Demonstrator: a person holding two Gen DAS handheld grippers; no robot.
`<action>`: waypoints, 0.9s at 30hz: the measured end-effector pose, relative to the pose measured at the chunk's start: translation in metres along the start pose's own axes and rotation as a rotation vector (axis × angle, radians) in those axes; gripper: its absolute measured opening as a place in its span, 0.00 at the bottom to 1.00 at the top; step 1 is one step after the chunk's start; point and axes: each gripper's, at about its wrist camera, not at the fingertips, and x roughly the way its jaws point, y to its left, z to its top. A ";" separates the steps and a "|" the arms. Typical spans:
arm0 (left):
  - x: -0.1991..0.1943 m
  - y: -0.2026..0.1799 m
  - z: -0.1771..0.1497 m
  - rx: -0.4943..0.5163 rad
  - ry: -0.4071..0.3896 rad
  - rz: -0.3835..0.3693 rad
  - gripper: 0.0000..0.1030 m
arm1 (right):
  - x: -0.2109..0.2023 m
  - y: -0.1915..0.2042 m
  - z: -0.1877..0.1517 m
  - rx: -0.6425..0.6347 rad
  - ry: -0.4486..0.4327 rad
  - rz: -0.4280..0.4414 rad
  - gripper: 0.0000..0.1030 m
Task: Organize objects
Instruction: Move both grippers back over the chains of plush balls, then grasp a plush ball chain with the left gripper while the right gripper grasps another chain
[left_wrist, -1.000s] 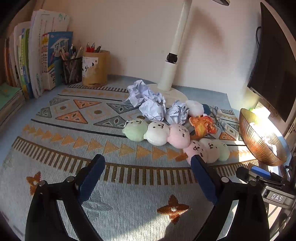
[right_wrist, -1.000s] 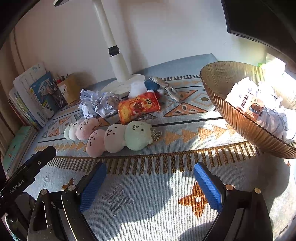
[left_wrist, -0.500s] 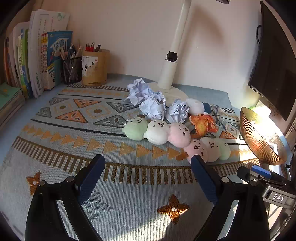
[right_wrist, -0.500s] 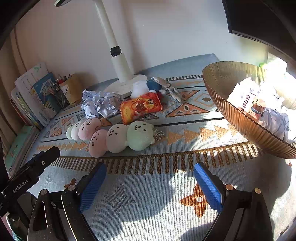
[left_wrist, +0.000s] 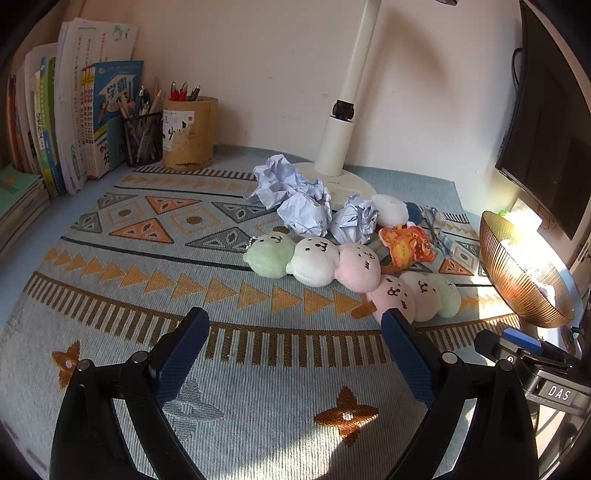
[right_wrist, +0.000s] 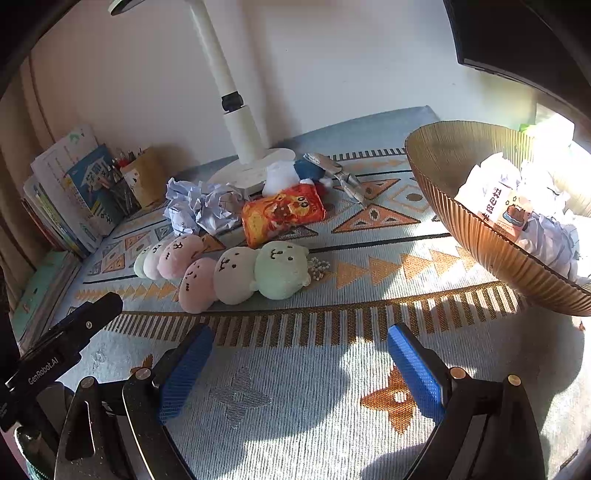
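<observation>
Ahead of the left gripper (left_wrist: 293, 345): two plush toys, each three joined balls of green, white and pink, one (left_wrist: 314, 260) straight ahead, the other (left_wrist: 415, 295) just past the right fingertip. Beyond them three crumpled paper balls (left_wrist: 304, 214) and one orange snack packet (left_wrist: 406, 245). Off to the right, one ribbed bowl (left_wrist: 517, 280). Spread wide, gripping nothing. Same for the right gripper (right_wrist: 299, 363): wide apart, empty, above the patterned cloth (right_wrist: 295, 369).

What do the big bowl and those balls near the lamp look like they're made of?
The bowl looks like amber ribbed glass or plastic: glossy, with sun glowing through. The balls are crumpled paper: white, matte, sharply creased.
</observation>
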 end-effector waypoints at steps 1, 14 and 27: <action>0.000 0.000 0.000 0.000 0.000 0.000 0.91 | 0.000 0.000 0.000 0.000 0.000 0.000 0.93; 0.000 0.000 0.000 0.000 0.000 -0.001 0.92 | 0.001 -0.001 0.000 0.003 0.015 0.007 0.93; 0.032 0.043 0.067 -0.035 0.124 -0.094 0.91 | 0.046 0.004 0.062 -0.053 0.163 0.108 0.93</action>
